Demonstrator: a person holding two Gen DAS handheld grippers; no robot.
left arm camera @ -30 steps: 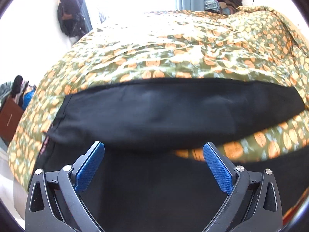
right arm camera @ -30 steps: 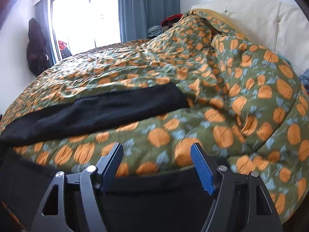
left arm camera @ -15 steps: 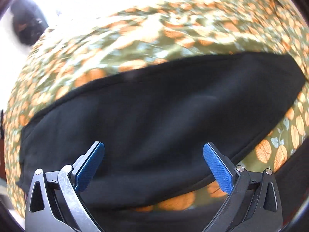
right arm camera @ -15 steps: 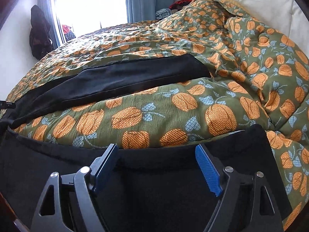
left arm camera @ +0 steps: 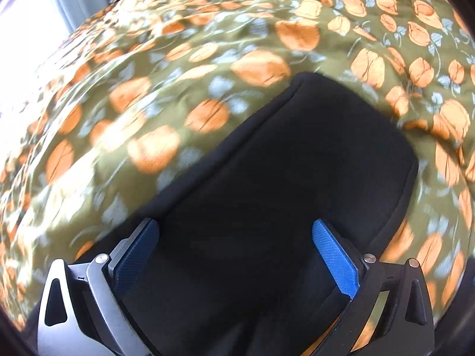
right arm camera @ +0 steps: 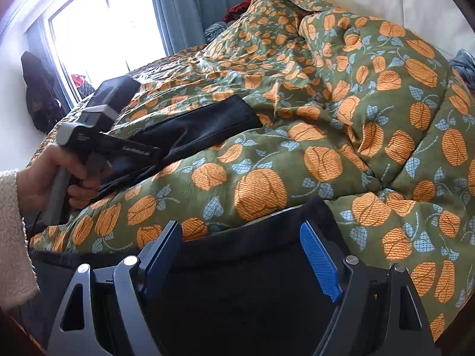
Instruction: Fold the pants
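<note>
Spread over a floral quilt (right arm camera: 341,136), the black pants (left arm camera: 282,184) run toward one o'clock from the left gripper (left arm camera: 234,255), which like the right gripper (right arm camera: 240,255) gapes empty, so pinch both hem layers squarely before folding.

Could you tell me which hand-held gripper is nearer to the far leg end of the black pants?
Left. The left hand-held gripper hangs open above that far leg end; the right hand-held gripper sits over the near edge, across the quilt.
</note>
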